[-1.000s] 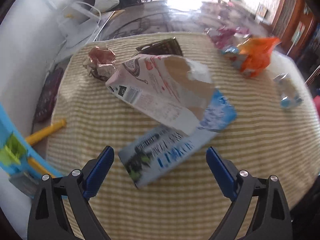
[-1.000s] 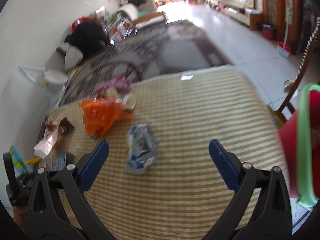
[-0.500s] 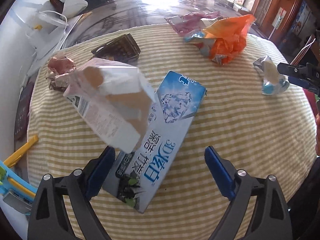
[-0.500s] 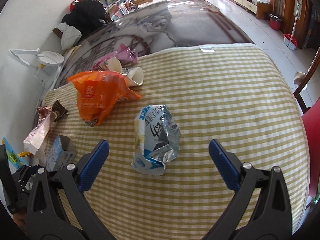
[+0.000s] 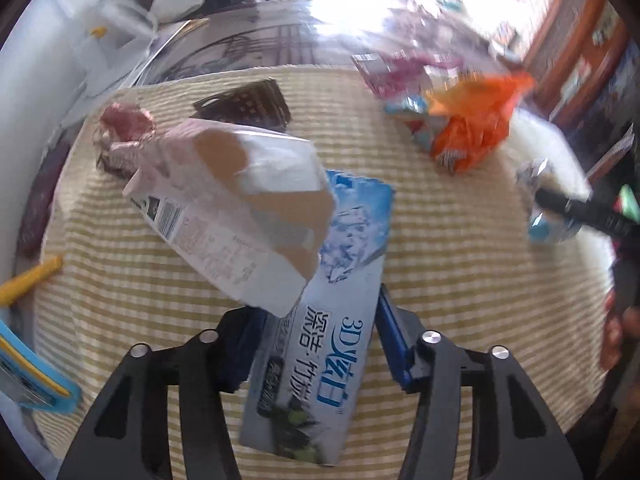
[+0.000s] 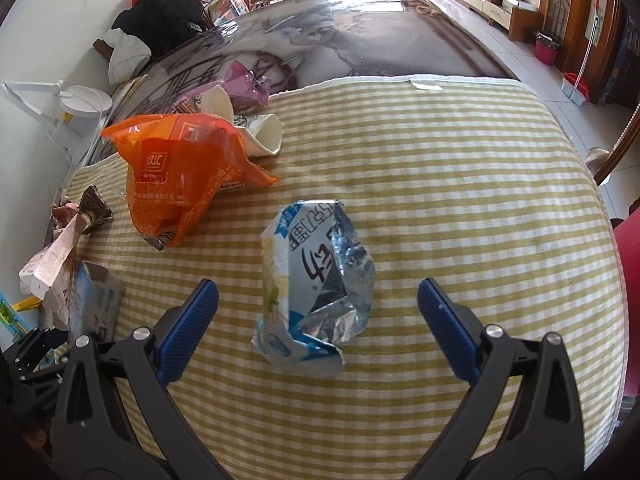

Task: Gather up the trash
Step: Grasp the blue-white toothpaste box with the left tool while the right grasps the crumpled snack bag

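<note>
My left gripper (image 5: 316,336) is shut on a long blue toothpaste box (image 5: 320,332), which also shows at the left edge of the right wrist view (image 6: 94,300). A pink and white carton (image 5: 236,208) lies across the box's far end. My right gripper (image 6: 318,320) is open, its jaws on either side of a crumpled silver and blue carton (image 6: 316,284), which also shows in the left wrist view (image 5: 548,200). An orange plastic bag (image 6: 176,184) lies to the left of that carton.
The trash lies on a yellow striped cloth (image 6: 440,184) over a round table. White paper cups (image 6: 260,132), a pink wrapper (image 6: 244,84), a dark wrapper (image 5: 244,104) and a crumpled pink wrapper (image 5: 124,124) lie further back. A red bin (image 6: 628,280) stands at the right edge.
My left gripper has closed on the blue toothpaste box. My right gripper has moved closer to the silver carton, which now lies between its jaws.
</note>
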The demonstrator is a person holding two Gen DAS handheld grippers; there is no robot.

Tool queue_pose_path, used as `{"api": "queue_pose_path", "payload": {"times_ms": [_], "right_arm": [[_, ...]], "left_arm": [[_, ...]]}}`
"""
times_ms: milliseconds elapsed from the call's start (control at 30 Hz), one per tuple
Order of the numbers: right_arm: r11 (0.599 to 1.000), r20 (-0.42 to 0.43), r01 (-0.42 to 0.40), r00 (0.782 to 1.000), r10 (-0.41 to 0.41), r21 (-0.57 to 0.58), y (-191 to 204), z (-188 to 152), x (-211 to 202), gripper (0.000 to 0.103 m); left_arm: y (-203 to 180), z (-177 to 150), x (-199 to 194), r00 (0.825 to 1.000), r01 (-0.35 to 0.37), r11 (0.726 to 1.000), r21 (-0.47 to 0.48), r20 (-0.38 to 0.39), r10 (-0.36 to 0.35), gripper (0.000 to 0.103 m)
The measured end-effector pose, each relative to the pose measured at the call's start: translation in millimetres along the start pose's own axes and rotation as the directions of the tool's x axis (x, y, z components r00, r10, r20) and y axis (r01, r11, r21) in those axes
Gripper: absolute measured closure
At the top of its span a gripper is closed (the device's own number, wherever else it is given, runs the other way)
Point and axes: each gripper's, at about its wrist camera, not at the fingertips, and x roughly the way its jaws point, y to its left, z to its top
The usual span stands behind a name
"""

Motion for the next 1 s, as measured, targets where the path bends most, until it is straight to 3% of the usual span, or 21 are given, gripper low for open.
{"api": "queue_pose_path", "payload": {"times_ms": [200, 300, 433, 500, 567, 667, 800, 900, 933, 1000], "right_arm": [[1.0, -0.004, 0.011, 1.0, -0.011, -0.028, 6, -3, 3, 0.005], [0.999, -0.012, 0.006, 1.0, -0.007, -0.042, 9, -5, 4, 0.011], [0.999, -0.006, -0.005, 1.0, 0.005, -0.051, 11, -7, 0, 0.011], [0.999, -0.003, -0.002, 1.0, 0.002, -0.045, 9, -6, -1, 0.011], [0.999, -0.006, -0.004, 1.0, 0.004, -0.033, 5, -7, -1, 0.011], [1.0, -0.011, -0.02, 1.0, 0.02, -0.018, 2, -7, -1, 0.012], [0.997, -0.008, -0.007, 1.0, 0.006, -0.071, 9, -8, -2, 0.037], [0.994, -0.011, -0.009, 1.0, 0.008, -0.109, 17, -9, -1, 0.058], [0.993, -0.008, -0.009, 1.0, 0.008, -0.115, 18, -10, -2, 0.061], [0.992, 0.003, -0.016, 1.0, 0.017, -0.122, 21, -10, -6, 0.063]], "left_arm": [[1, 1, -7, 0.997, 0.049, 0.999, -0.012, 0.053, -0.048, 0.055], [-7, -2, -3, 0.998, 0.052, 0.999, 0.013, 0.036, -0.052, 0.055], [-14, -1, 8, 1.0, 0.022, 0.998, 0.062, -0.002, -0.022, 0.053], [-17, -2, 11, 1.0, 0.01, 0.996, 0.083, -0.01, -0.009, 0.051], [-19, -3, 10, 1.0, 0.008, 0.996, 0.088, -0.011, -0.008, 0.041], [-21, -4, 10, 1.0, 0.006, 0.996, 0.085, -0.015, -0.004, 0.04], [-23, -7, 10, 1.0, 0.012, 0.996, 0.09, -0.02, -0.01, 0.04], [-24, -6, 12, 1.0, 0.005, 0.995, 0.102, -0.022, -0.003, 0.05], [-25, -7, 12, 1.0, -0.002, 0.994, 0.106, -0.02, 0.004, 0.058], [-25, -7, 11, 1.0, 0.007, 0.995, 0.099, -0.017, -0.005, 0.057]]}}
